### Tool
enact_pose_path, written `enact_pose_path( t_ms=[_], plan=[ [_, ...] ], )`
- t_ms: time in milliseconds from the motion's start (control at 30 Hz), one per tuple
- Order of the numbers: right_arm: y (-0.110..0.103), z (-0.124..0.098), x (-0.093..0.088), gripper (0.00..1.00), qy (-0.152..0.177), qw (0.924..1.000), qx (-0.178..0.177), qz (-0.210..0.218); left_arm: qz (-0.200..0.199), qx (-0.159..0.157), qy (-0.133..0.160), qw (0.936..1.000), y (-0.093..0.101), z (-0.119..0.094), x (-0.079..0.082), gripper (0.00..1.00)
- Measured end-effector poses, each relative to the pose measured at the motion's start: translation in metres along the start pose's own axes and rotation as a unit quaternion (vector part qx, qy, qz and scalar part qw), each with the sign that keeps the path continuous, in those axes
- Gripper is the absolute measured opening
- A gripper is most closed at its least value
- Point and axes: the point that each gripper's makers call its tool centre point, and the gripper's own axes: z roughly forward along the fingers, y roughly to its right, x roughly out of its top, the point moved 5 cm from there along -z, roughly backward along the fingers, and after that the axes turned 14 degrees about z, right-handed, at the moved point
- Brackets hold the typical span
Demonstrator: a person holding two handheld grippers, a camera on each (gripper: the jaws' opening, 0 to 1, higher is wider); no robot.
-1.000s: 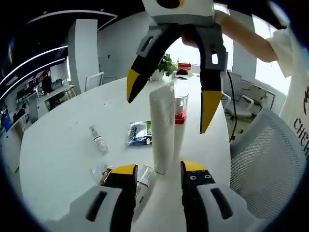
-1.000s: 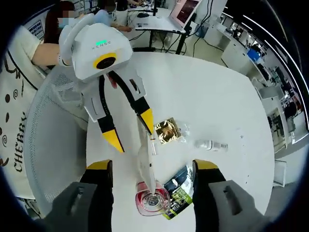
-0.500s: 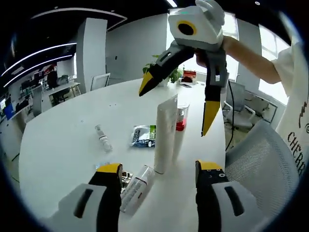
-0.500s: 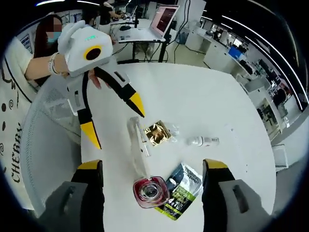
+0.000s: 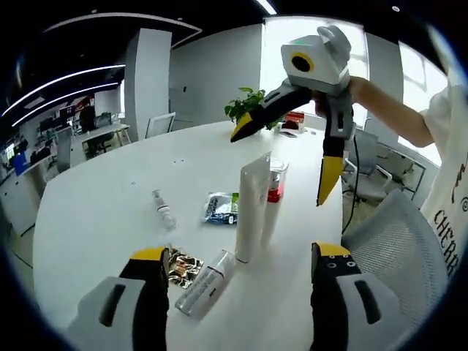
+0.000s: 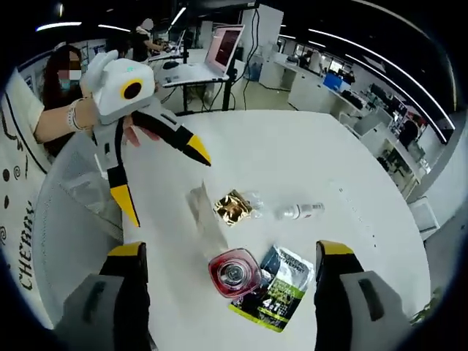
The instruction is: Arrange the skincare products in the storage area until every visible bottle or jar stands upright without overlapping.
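Left gripper view: left gripper [image 5: 239, 272] gaping wide, holding nothing. White tube [image 5: 252, 207] upright mid-table; red-capped jar [image 5: 275, 181] just behind it, toppled bottle [image 5: 204, 282] near its foot.

Right gripper view: right gripper [image 6: 229, 262] spread wide, empty. Red-capped jar [image 6: 232, 273] just beside white tube [image 6: 205, 213].
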Motion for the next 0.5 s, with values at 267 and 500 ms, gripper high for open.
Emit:
enact_pose_path(
  t_ms=[267,500],
  plan=[
    [0.007,-0.009,-0.004,0.99,0.023,0.9994,-0.019,0.015,0.013,0.020,0.018,0.9996,-0.002,-0.015,0.013,0.81],
    [0.001,-0.017,-0.008,1.00,0.043,0.9980,-0.039,0.023,0.008,0.030,0.033,0.9990,-0.001,-0.029,0.019,0.89]
  ],
)
